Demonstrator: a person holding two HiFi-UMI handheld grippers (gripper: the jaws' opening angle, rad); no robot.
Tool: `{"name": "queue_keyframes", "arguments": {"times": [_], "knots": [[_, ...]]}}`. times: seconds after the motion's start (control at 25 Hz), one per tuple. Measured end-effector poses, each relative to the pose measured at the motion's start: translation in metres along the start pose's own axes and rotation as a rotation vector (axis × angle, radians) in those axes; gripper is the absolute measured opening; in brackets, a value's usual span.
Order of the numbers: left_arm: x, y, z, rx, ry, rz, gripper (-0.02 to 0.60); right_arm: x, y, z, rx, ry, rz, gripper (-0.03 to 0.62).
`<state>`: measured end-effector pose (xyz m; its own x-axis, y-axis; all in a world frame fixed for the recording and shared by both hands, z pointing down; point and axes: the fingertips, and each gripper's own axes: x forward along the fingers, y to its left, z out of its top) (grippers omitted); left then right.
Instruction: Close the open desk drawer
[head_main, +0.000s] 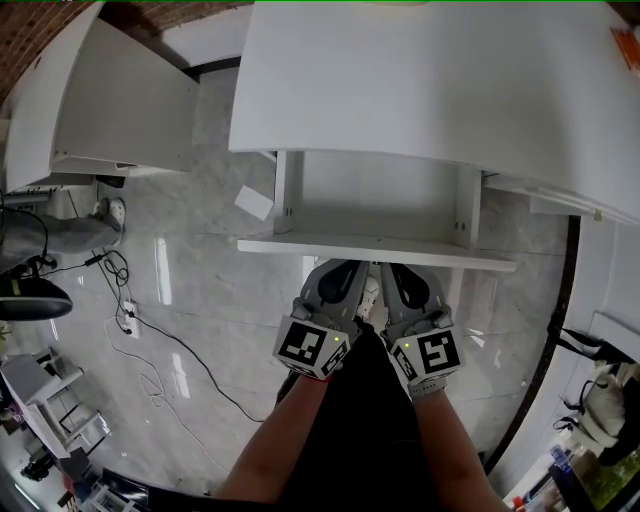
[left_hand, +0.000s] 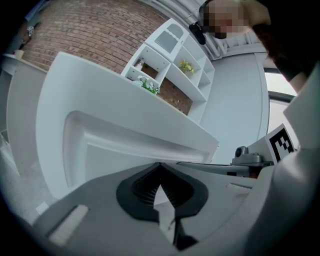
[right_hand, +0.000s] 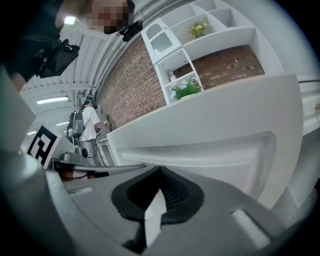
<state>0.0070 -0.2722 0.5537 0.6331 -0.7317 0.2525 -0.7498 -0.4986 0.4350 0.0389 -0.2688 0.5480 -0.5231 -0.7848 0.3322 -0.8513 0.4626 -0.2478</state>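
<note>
The white desk has its drawer pulled out toward me, and the inside looks bare. The drawer's front panel runs across the middle of the head view. My left gripper and right gripper sit side by side just below that panel, tips against or very near it; I cannot tell whether they touch. Both are shut with nothing between the jaws. In the left gripper view the left gripper points up at the drawer front. The right gripper faces the drawer front the same way.
A second white desk stands at the left. Cables trail over the marble floor, and a white card lies beside the drawer. White wall shelves with plants stand against a brick wall behind the desk.
</note>
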Motion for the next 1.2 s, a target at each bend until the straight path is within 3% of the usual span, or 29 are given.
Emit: {"name": "queue_keyframes", "arguments": {"times": [0.24,0.52,1.2], "knots": [[0.005,0.007,0.011,-0.032,-0.034,0.029,0.003,0.008,-0.001,0.005,-0.001,-0.014,0.018,0.0],[0.017,0.01,0.015,-0.004,-0.031,0.007,0.003,0.014,-0.011,0.013,0.042,-0.054,0.0,0.0],[0.036,0.023,0.03,-0.016,-0.061,0.049,0.003,0.035,-0.024,0.025,0.082,-0.069,-0.008,0.0]]}}
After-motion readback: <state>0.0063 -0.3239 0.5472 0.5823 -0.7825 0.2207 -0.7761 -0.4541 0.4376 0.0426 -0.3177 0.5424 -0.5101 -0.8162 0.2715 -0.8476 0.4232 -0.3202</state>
